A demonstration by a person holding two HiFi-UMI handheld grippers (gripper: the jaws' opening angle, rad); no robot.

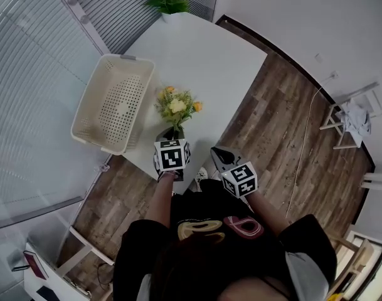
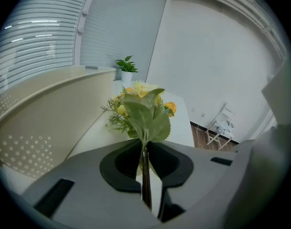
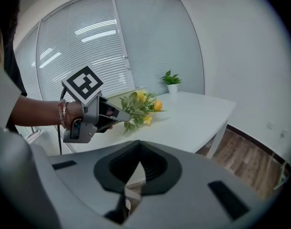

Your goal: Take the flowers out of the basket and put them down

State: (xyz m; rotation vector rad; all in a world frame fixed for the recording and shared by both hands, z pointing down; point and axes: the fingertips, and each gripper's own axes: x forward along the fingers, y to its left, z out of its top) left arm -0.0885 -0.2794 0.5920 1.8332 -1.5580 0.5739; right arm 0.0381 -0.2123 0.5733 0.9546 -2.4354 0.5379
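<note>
**Flower transfer: bunch clear of basket, not yet set down**

**1. Basket.** The cream perforated basket (image 1: 112, 102) stands at the left of the white table (image 1: 209, 61). Its interior shows only the holed floor, with no flowers inside. In the left gripper view its wall (image 2: 49, 123) rises close on the left, so the bunch is just beside the basket and outside it.

**2. Flowers and left gripper.** The flowers (image 1: 176, 108), yellow and orange blooms with green leaves, are over the table to the right of the basket, near the person's edge. The left gripper (image 1: 170, 133) is clamped on the stem (image 2: 145, 175). In its own view the thin dark stem runs straight up between the closed jaws and the leaves fan out just past them. Gripping low on the stem keeps the pads off the blooms. The right gripper view shows the bunch (image 3: 143, 106) pointing out from the left gripper (image 3: 121, 114), low over the tabletop. Whether it touches the surface cannot be told.

**3. Right gripper.** The right gripper (image 1: 221, 157) hangs off the table edge, above the wooden floor. Its jaws are closed on nothing. It probably has no part in this step.

**4. Status.** Removal appears complete. The remaining work is to lower the bunch onto bare tabletop and release the stem.
</note>
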